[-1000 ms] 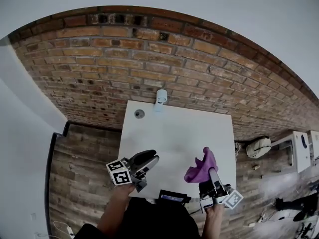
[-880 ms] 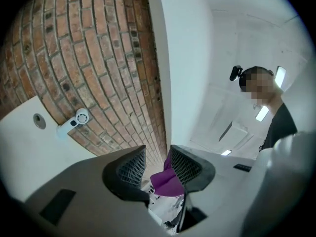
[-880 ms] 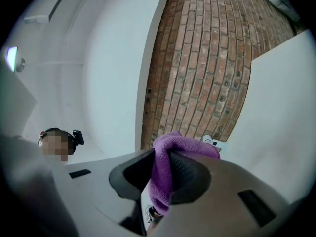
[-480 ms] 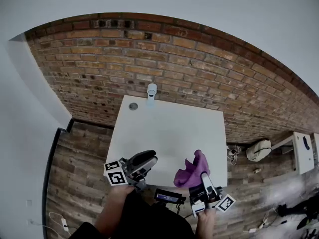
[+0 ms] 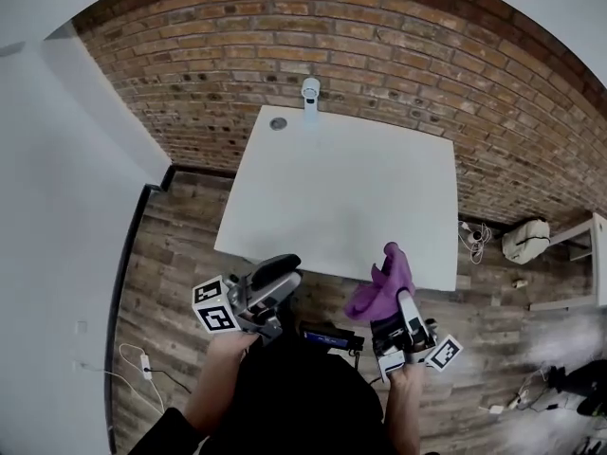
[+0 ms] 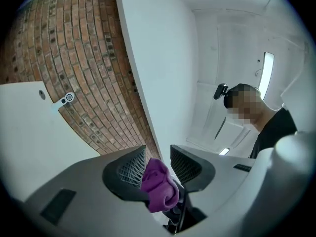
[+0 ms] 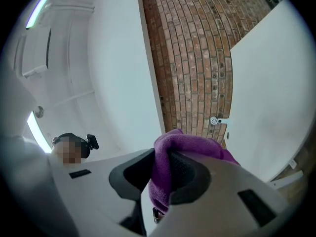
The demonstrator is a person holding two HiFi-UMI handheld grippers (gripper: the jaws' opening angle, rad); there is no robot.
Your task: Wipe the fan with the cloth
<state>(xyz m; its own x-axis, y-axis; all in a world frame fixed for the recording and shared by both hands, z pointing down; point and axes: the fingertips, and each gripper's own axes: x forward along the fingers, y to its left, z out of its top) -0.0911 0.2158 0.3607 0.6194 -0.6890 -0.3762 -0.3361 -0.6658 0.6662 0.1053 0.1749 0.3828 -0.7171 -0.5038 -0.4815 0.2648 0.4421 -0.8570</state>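
Right gripper (image 5: 402, 303) clenched on purple cloth (image 5: 382, 284). Cloth bunched between jaws, folds spilling over top. Left gripper (image 5: 285, 275) jaws apart, nothing between pads; cloth visible beyond gap, not touching. Both grippers near white table's (image 5: 341, 197) near edge, by person's body. Fan (image 5: 310, 88), small and white, stands at table's far edge against brick wall (image 5: 398, 45), well apart from cloth.

Purple cloth (image 5: 383, 285) — crumpled, pinched in right claw (image 5: 404, 300)
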